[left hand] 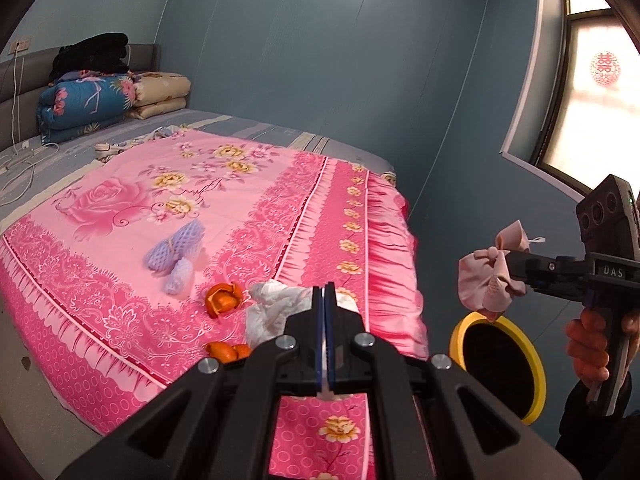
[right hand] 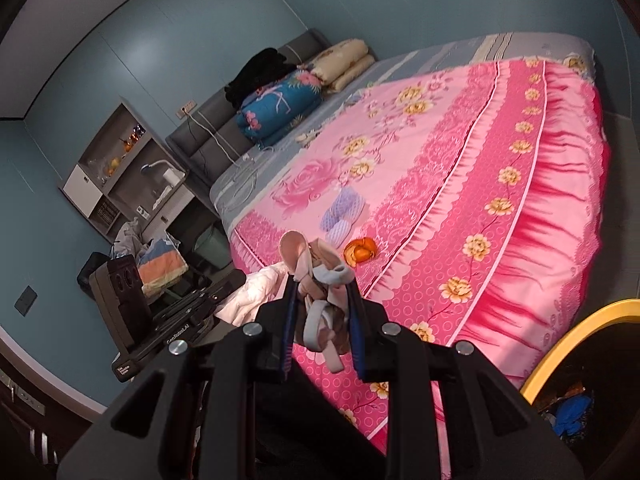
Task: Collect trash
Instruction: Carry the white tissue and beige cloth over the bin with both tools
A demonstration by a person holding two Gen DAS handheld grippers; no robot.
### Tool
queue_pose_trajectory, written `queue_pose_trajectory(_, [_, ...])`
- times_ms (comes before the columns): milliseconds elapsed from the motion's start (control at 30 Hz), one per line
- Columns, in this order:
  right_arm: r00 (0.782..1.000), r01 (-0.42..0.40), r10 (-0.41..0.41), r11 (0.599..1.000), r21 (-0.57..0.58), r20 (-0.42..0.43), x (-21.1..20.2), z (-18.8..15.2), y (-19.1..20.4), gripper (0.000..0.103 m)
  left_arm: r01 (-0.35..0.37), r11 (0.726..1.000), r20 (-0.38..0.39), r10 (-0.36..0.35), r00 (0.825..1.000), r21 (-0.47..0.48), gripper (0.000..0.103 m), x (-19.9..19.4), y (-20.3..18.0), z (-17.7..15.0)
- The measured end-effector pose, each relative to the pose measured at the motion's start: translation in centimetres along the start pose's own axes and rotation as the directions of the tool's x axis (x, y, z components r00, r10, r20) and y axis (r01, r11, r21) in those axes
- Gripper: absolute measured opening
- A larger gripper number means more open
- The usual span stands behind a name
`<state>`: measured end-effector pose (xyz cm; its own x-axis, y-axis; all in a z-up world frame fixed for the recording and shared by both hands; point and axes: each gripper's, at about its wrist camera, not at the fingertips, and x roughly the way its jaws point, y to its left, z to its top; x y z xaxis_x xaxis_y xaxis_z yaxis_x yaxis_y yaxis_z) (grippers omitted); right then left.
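My right gripper [right hand: 322, 280] is shut on a crumpled pink mask [right hand: 316, 276] and holds it over the yellow-rimmed trash bin [left hand: 456, 336]; the mask also shows in the left wrist view [left hand: 486, 280]. My left gripper [left hand: 324, 290] is shut with nothing between its fingers, just above a crumpled white tissue [left hand: 272, 308] on the pink bedspread [left hand: 160, 200]. Orange peels [left hand: 224, 298] and more peel [left hand: 228, 350] lie beside the tissue. Two purple foam fruit nets [left hand: 176, 248] lie farther in.
The bin [right hand: 568, 344] stands on the floor at the bed's right edge, with trash inside. Folded quilts [left hand: 88, 100] and cables [left hand: 24, 156] lie at the headboard. A shelf [right hand: 120, 168] stands left of the bed.
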<state>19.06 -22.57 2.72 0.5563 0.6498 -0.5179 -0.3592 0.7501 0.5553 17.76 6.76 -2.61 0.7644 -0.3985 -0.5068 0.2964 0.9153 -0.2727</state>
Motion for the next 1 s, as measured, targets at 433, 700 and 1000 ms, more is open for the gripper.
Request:
queue_pose_trajectory(433, [0.985,0.032,-0.029,0.999,-0.017,0.169,-8.0,-0.2,-0.3,0.022,0.089,0.994,0.032,-0.091,0.995,0.061,0.001,-0.9,-6.3,0.6])
queue_pose_trajectory(700, [0.954,0.105,-0.1,0.994,-0.004,0.282,-13.1,-0.4,-1.1,0.022,0.16,0.984,0.031,-0.163,0.986,0.077,0.001,-0.5,-10.0,0.4])
queue_pose_trajectory(1000, [0.903,0.259,-0.256,0.965,0.037,0.344,-17.2,-1.0,-2.4,0.023,0.232,0.965,-0.01,-0.232,0.973,0.121,0.001,0.8,-14.4,0.0])
